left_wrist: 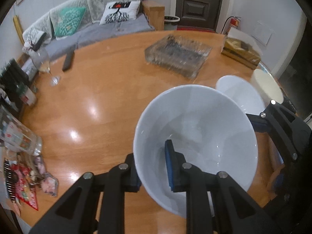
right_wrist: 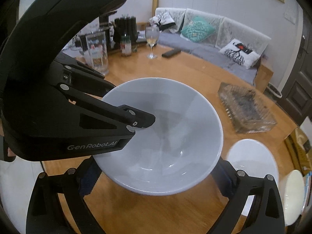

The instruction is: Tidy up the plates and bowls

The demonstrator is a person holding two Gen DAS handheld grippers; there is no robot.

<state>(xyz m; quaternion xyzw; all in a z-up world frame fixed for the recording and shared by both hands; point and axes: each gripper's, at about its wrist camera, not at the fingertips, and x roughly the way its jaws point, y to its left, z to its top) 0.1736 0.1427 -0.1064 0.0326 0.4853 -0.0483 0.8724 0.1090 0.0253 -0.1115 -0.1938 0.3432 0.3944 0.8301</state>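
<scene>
Glazed white bowl (left_wrist: 197, 134) looks rigid, slick, breakable: left tool (left_wrist: 154, 167) pinches its rim, right tool (right_wrist: 156, 179) spread around it.

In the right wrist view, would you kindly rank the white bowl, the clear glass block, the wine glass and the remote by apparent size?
1. white bowl, though nearness to the camera inflates it
2. clear glass block
3. wine glass
4. remote

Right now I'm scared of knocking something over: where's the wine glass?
The wine glass stands at the table's far left edge in the left wrist view, beside the black remote, well away from the held bowl.
</scene>
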